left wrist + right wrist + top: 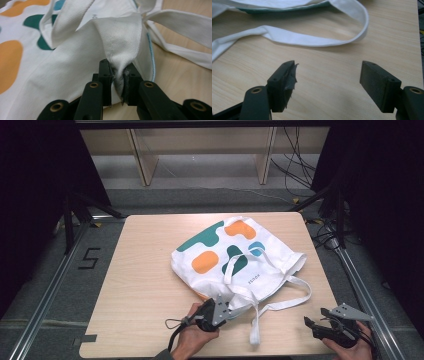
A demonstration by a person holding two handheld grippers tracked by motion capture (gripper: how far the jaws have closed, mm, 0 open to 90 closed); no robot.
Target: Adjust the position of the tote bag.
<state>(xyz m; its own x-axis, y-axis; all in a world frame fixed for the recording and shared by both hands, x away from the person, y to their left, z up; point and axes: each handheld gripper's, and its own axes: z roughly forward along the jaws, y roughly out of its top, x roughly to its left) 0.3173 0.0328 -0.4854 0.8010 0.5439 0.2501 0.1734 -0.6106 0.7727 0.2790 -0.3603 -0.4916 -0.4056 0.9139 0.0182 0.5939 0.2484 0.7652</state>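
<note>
Left gripper [216, 311] low centre of the high view, jaws clamped on a white tote bag [235, 255] fold, right gripper [320, 326] lower right, jaws spread over bare table [145, 270], strap [312, 40] beyond.

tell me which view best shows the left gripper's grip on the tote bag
The left gripper view: the left gripper has its fingers shut on a fold of the tote bag. The high view shows it small at the bag's near edge; the right gripper view shows just a strap.

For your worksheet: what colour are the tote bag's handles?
White handles, clearest in the high view.
</note>
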